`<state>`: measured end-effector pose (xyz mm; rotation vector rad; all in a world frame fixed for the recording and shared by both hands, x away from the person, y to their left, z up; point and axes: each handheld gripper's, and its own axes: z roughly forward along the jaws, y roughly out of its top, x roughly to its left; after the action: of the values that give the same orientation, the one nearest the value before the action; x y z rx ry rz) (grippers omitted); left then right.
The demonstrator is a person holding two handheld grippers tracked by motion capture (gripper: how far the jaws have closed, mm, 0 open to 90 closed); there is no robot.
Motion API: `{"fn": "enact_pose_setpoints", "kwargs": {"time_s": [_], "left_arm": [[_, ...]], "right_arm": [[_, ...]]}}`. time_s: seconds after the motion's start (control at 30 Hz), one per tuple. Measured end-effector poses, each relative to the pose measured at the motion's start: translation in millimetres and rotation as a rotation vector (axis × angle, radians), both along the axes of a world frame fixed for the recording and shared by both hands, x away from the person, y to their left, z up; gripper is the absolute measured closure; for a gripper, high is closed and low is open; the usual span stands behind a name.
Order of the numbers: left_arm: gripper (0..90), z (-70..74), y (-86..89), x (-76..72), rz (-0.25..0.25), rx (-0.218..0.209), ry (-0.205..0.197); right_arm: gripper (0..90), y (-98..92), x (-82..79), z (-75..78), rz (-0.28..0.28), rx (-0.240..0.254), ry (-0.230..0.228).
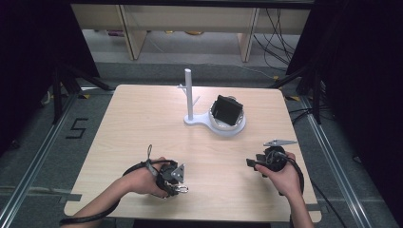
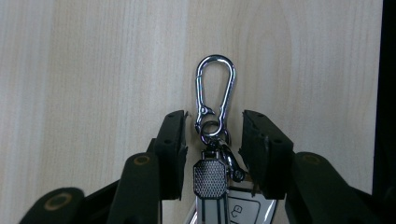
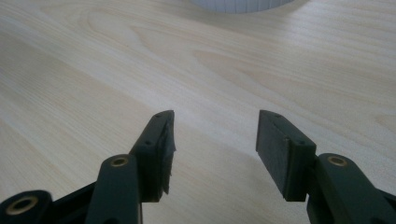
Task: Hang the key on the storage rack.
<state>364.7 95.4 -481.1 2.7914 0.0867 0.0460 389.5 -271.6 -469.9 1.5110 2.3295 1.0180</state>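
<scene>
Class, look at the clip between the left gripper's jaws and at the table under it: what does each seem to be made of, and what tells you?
Carabiner clip: looks like polished, chrome-finished metal, given its bright mirror-like glints and silver colour. Table: pale wood or wood-look laminate with a matt finish; fine grain lines run across it, but the look cannot settle which.

A key fob [image 2: 210,186] lies between the left gripper [image 2: 214,135] jaws, untouched; its carabiner [image 2: 215,88] points to twelve o'clock on the desk [image 2: 93,70].
</scene>
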Motion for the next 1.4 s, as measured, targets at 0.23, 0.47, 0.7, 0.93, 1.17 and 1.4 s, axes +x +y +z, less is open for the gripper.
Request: {"fn": "enact_pose_setpoints", "kwargs": {"time_s": [0.23, 0.47, 0.7, 0.93, 1.17, 1.4], "left_arm": [[59.7, -1.1, -2.8, 2.4, -0.022, 0.040, 0.018], [61.9, -0.1, -6.0, 4.1, -0.029, 0.066, 0.029], [63.1, 0.9, -10.3, 7.3, -0.034, 0.098, 0.051], [64.0, 1.3, -14.2, 8.8, -0.036, 0.126, 0.069], [66.5, 2.1, -19.1, 9.8, -0.046, 0.159, 0.064], [64.4, 1.9, -21.0, 9.6, -0.064, 0.167, 0.046]], "right_arm": [[47.5, 0.2, 0.9, -2.1, 0.015, 0.019, -0.009], [47.5, -0.2, 1.8, -3.4, 0.028, 0.047, 0.006], [47.4, -0.7, 2.2, -3.8, 0.033, 0.050, 0.007], [47.1, 2.7, -0.4, -2.6, -0.020, 0.004, 0.020], [47.1, 2.1, 1.5, -5.4, -0.003, 0.018, -0.023], [47.1, -1.6, 3.3, -4.9, 0.052, 0.048, -0.016]]}}
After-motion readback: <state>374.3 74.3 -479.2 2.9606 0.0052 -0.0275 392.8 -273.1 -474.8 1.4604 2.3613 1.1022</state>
